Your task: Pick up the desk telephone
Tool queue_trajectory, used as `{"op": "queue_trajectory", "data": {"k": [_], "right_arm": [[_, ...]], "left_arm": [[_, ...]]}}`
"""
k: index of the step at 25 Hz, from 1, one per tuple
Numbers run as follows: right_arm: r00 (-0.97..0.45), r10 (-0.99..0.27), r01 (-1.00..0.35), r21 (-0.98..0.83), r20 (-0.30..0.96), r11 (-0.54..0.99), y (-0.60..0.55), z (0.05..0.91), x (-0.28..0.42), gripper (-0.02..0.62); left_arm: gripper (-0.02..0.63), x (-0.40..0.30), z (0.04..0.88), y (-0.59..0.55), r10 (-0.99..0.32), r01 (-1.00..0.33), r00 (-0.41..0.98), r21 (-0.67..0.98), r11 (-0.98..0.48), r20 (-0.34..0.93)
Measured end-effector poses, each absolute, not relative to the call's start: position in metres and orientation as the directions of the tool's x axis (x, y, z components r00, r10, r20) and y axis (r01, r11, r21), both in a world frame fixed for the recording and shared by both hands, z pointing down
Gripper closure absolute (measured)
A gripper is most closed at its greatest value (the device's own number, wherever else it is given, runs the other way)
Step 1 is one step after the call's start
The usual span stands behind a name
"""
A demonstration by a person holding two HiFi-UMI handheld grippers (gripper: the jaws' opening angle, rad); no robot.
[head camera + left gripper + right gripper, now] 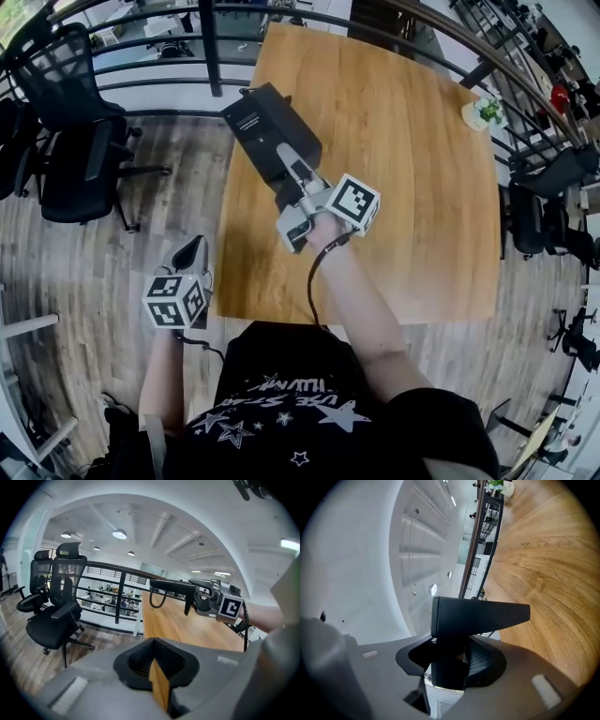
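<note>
Right tool [298, 178] grasps desk telephone [265, 127] by one end, over the bench's [422, 187] far-left corner. Likely rigid, slick, hefty, may tip. Left tool [190, 258] clenched, empty.

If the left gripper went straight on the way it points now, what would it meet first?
Most likely the wooden table, near its left edge, which sits just beyond the left gripper and slightly below it. Depth is unclear there, so it might instead pass beside the edge.
</note>
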State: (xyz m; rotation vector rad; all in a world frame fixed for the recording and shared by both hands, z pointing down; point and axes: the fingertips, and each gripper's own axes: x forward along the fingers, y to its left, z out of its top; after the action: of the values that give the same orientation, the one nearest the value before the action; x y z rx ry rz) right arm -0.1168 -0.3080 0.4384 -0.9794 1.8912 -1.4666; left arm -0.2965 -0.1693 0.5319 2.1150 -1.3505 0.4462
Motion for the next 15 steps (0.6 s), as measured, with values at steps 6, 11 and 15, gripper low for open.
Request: {"op": "queue_trajectory", "data": {"k": [6,11,15], "right_arm": [[-0.573,-0.819,-0.194,-0.976,0.03,0.099,-0.28,0.441,-0.088,0.411],[-0.579,-0.815,-0.151,-0.984,0.007,0.099,-0.274,0.444,-0.077,0.411],[-0.612,-0.79,-0.166,-0.977,-0.004,0.134,-0.256,0.437,-0.048,0.411]], "left_arm": [[0.604,-0.28,0.531,-0.15,-0.706,-0.899,0.434,0.311,-0.308,0.559],[0.604,-0.278,0.523,-0.15,-0.726,-0.905,0.418,0.315,-0.285,0.546],[0.604,-0.253,0.517,-0.132,-0.741,-0.914,0.394,0.312,-0.258,0.544]]}}
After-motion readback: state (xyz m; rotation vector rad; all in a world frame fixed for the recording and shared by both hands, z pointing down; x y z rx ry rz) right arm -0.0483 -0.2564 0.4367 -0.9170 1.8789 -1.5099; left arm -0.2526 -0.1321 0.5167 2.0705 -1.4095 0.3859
